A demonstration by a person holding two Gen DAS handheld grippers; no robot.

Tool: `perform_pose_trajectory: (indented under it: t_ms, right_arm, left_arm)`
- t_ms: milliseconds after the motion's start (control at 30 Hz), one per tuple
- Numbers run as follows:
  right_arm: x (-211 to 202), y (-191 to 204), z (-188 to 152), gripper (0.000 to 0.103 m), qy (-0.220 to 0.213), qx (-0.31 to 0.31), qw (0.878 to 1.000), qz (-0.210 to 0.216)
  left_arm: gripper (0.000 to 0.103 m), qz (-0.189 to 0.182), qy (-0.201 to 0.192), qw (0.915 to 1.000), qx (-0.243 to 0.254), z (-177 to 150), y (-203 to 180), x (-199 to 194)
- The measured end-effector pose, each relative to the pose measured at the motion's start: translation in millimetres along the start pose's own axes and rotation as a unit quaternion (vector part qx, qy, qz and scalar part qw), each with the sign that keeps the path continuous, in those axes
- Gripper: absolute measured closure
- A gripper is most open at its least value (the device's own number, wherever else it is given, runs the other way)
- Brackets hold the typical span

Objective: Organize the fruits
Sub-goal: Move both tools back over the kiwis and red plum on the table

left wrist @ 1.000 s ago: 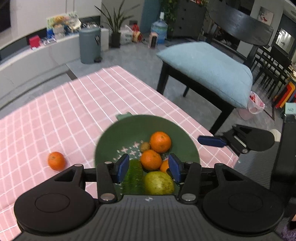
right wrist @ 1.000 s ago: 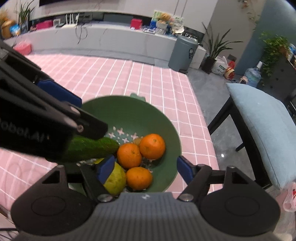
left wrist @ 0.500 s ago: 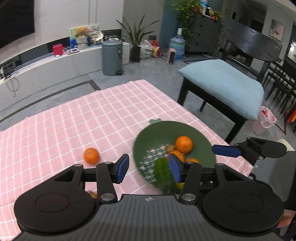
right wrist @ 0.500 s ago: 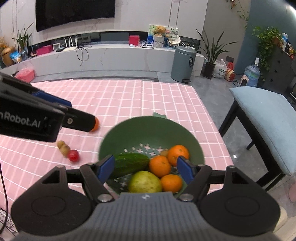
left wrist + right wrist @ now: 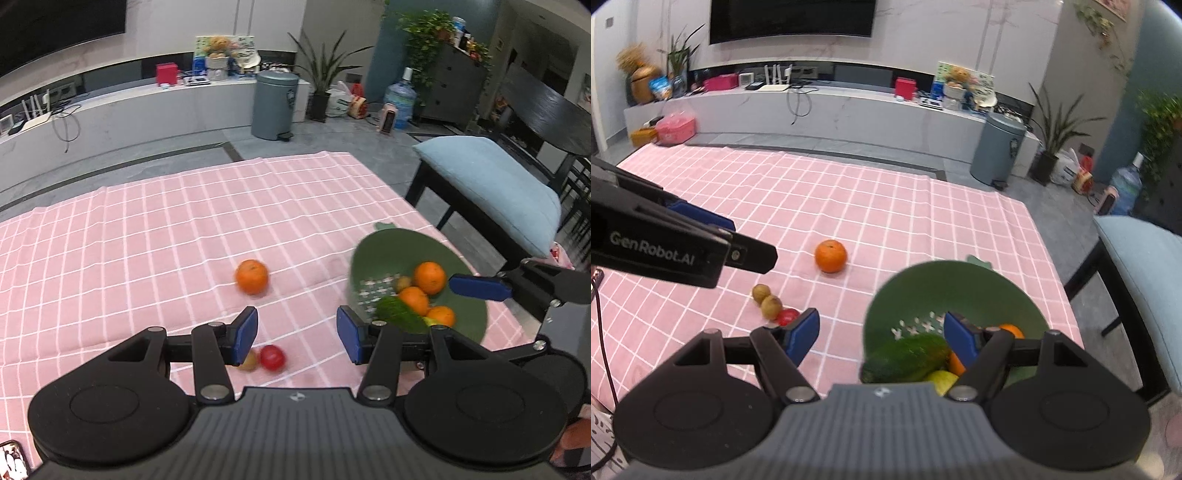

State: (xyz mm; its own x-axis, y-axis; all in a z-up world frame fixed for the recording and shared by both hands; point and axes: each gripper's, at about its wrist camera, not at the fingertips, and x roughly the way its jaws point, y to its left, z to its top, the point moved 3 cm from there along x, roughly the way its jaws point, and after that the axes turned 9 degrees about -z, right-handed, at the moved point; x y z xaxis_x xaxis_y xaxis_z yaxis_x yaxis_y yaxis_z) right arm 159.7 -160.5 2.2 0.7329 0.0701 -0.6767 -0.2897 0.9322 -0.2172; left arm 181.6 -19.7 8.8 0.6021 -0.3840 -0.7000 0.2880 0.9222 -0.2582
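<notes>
Two grippers hang over the table, each with blue pads apart and nothing between them. Near the table's right edge sits the green bowl with a cucumber, oranges and a yellow-green fruit inside. One loose orange lies out on the pink cloth. Only the right wrist view shows both brown kiwis beside the red fruit; the left gripper half hides them in its own view. The right gripper hovers by the bowl's left rim.
</notes>
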Motion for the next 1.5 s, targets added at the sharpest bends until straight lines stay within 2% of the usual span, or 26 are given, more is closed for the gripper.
perform_pose_trajectory:
  t_ms: [100, 467, 600, 767, 867, 967, 1067, 1300, 1500]
  right_arm:
    - [7.4, 11.8, 6.1, 0.032, 0.001, -0.019, 1.0, 0.007]
    - [38.5, 45.0, 20.0, 0.033, 0.021, -0.1, 0.995, 0.023]
    - [50.7, 48.0, 22.1, 0.041, 0.033, -0.116, 0.992, 0.027]
    - [67.9, 49.0, 22.9, 0.056, 0.053, -0.134, 0.989, 0.033]
    - [75.8, 50.2, 22.0, 0.058, 0.061, -0.146, 0.987, 0.042]
    - [80.2, 53.1, 20.9, 0.062, 0.066, -0.155, 0.984, 0.053]
    - [84.5, 59.0, 19.7, 0.063, 0.07, -0.162, 0.982, 0.073]
    - [94.4, 75.4, 15.9, 0.066, 0.076, -0.178, 0.976, 0.096]
    - [100.1, 82.7, 11.6, 0.066, 0.084, -0.177, 0.975, 0.107]
  left_arm:
    - [0.045, 0.003, -0.001, 1.0, -0.008, -4.8, 15.4, 0.4]
    - [0.045, -0.028, -0.001, 0.9982, -0.053, -25.2, 64.1, 10.5]
    - [0.045, -0.041, 0.007, 0.9977, -0.053, -32.2, 72.5, 19.3]
    - [0.045, -0.051, 0.03, 0.9972, -0.046, -41.9, 76.4, 35.2]
    - [0.045, -0.054, 0.042, 0.9968, -0.041, -44.0, 77.5, 46.2]
    - [0.048, -0.038, 0.052, 0.9972, -0.039, -44.6, 81.6, 55.9]
    - [0.056, -0.03, 0.063, 0.9967, -0.04, -46.5, 87.5, 65.3]
    - [0.07, -0.029, 0.073, 0.9952, -0.059, -49.8, 99.0, 79.8]
    - [0.072, -0.019, 0.076, 0.9956, -0.052, -48.8, 103.0, 86.0]
